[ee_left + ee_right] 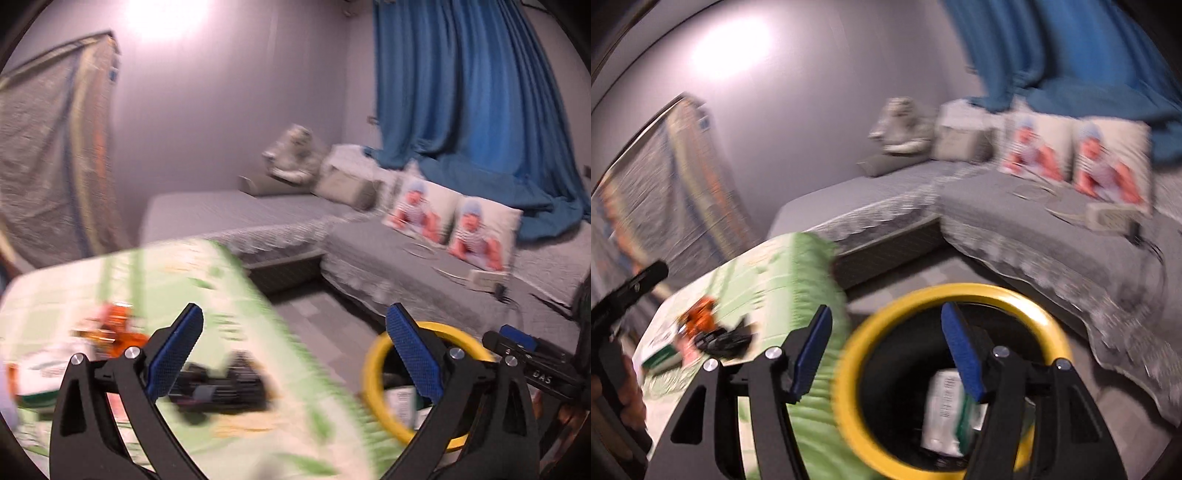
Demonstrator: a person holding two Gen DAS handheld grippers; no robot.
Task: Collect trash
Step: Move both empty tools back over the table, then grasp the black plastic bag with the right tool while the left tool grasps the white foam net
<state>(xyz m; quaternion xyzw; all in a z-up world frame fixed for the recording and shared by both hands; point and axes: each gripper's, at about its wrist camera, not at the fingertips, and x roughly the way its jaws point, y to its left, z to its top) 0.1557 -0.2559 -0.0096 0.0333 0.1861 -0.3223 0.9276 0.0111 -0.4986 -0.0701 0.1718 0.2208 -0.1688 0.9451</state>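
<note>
Both grippers hang over a yellow-rimmed bin (951, 295) standing beside a table with a green cloth (155, 273). The left gripper (295, 350) has its blue fingers spread wide with nothing between them. The right gripper (886, 350) is also parted and empty. A white and green packet (943, 410) lies inside the bin, below the right fingers. Only the left view shows the right gripper; only the right view shows the bin's whole rim. Orange wrappers (118, 328) remain on the table.

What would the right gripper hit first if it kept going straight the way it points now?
Probably the far rim of the yellow-rimmed bin, or the grey sofa behind it; blur leaves depth unclear. The right gripper has open, empty jaws.
</note>
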